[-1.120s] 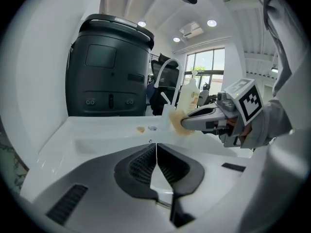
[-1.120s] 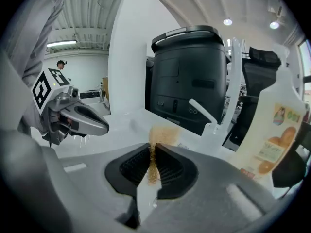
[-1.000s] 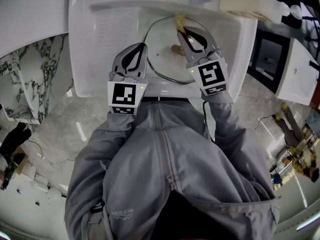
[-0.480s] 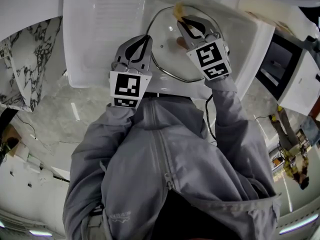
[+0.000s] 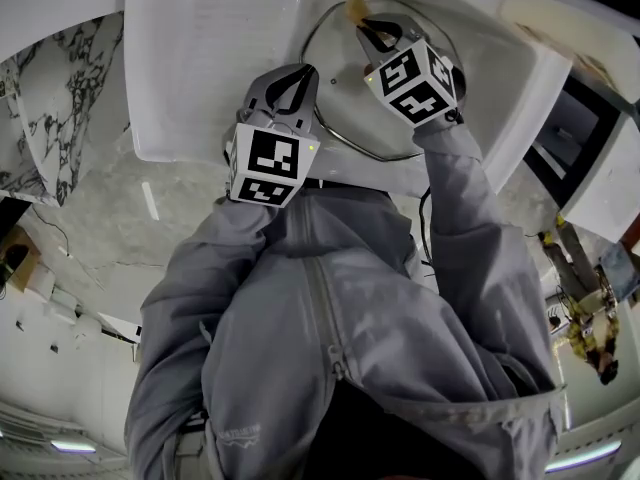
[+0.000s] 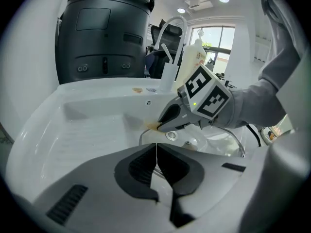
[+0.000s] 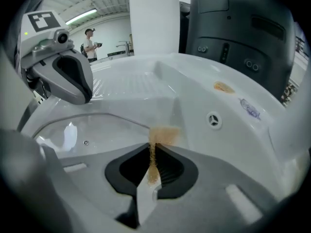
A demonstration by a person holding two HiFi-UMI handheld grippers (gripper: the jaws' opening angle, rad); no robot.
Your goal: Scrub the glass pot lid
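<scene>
head view: the glass pot lid (image 5: pixel 335 93) is seen lying in the white sink (image 5: pixel 210 58), ahead of the person. the left gripper (image 5: pixel 300 72) is set at the lid's left rim with its jaws together, and the rim appears to be pinched there. the right gripper (image 5: pixel 372 31) is reached across the lid, clamped on a tan scrub pad (image 5: pixel 355 8) that is placed at the far rim. most of the glass is therefore found under that gripper and back toward the person, so the coming strokes are judged to be needed inward, toward the body. the right gripper is the one placed to scrub; the left is judged to be steadying.

left gripper view: the left gripper (image 6: pixel 156 147) is shown closed edge to edge, with the lid's thin metal rim run into the seam. a grip on the rim is judged likely, not certain. the glass pot lid (image 6: pixel 216 141) is spread ahead and to the right. the right gripper (image 6: pixel 164 124) is seen over its far side, the scrub pad (image 6: pixel 152 126) at its tip.

right gripper view: the right gripper (image 7: pixel 151 152) is closed on the scrub pad (image 7: pixel 163 135), which is stuck out past the tips with its long axis along the jaws. the glass pot lid (image 7: pixel 97 130) is laid to the left of the tips, its rim curve close by. contact between pad and glass cannot be told. the left gripper (image 7: pixel 77 89) is seen at upper left, across the lid.
</scene>
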